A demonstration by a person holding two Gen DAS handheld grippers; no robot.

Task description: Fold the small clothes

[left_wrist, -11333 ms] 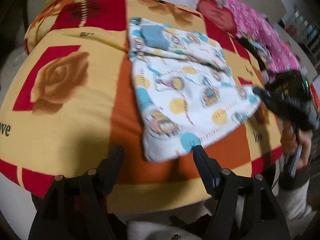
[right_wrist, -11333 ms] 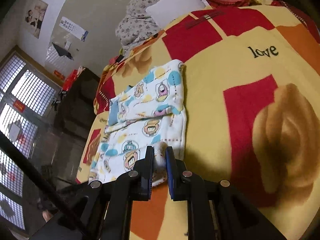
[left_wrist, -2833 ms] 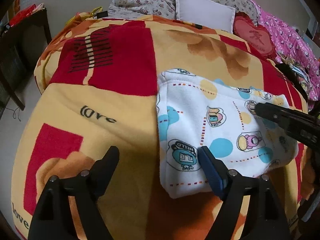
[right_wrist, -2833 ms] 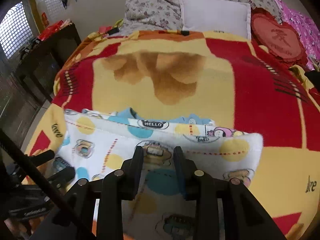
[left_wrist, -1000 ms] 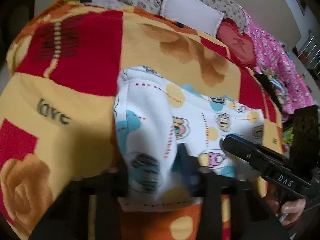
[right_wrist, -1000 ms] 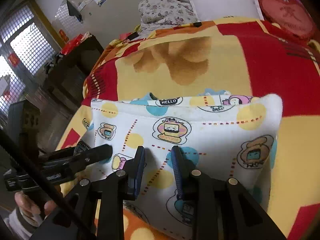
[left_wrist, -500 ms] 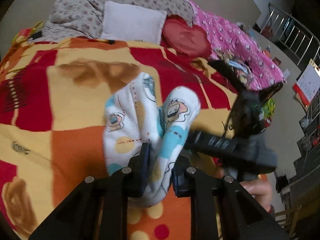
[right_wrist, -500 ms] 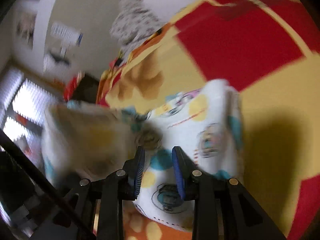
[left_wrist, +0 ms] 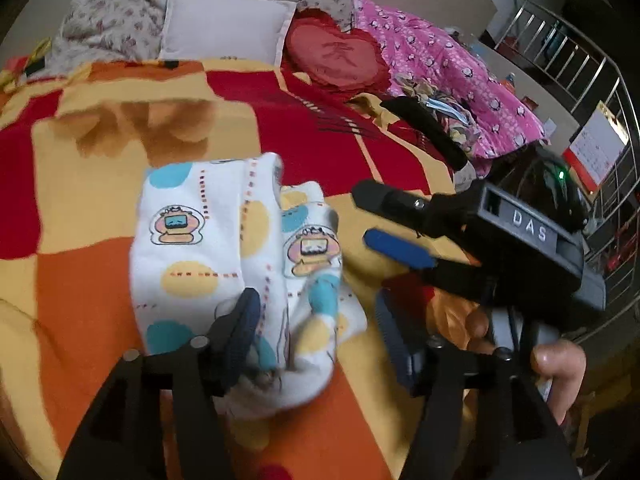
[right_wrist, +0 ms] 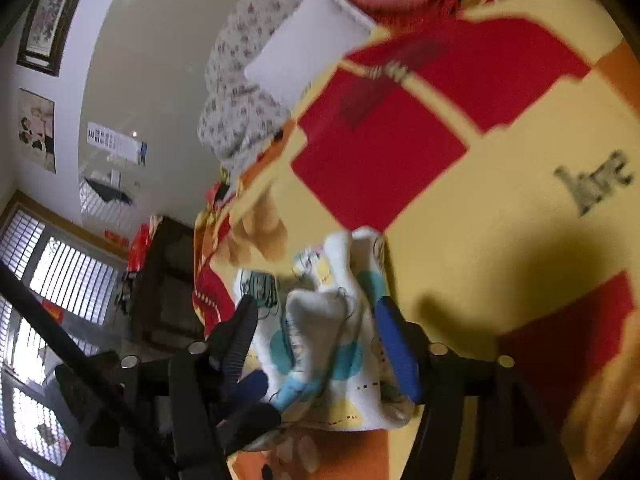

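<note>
**Inspector A:** Nearest item first. State of the left tool (left_wrist: 316,320)?

**Inspector B:** Jaws opening. The folded baby garment (left_wrist: 224,256), white with cartoon prints and yellow and blue dots, bunches between them. It lies against the left finger (left_wrist: 240,320); the right finger stands clear of the cloth. No grip.

**Inspector A:** The right tool (right_wrist: 316,340)?

**Inspector B:** Also opening. In its own view the garment (right_wrist: 324,332) sits in the gap, rumpled, with neither pad visibly pressing on it. From the left wrist view the same tool (left_wrist: 380,220) is just beside the garment's right side, fingers apart, nothing between the tips. A hand (left_wrist: 556,364) holds its grip.

**Inspector A:** Where does the garment lie?

**Inspector B:** On the bed's blanket (left_wrist: 80,280), a red, yellow and orange check, towards the near edge. Its near end is blurred; I cannot tell whether that end rests on the blanket or is lifted.

**Inspector A:** Farther back?

**Inspector B:** A dark heap of clothing (left_wrist: 432,128) near the bed's right edge, with a pink printed quilt (left_wrist: 440,60) beyond. At the head, a red heart cushion (left_wrist: 336,56), a white pillow (left_wrist: 224,28) and a floral quilt (left_wrist: 120,20).
</note>
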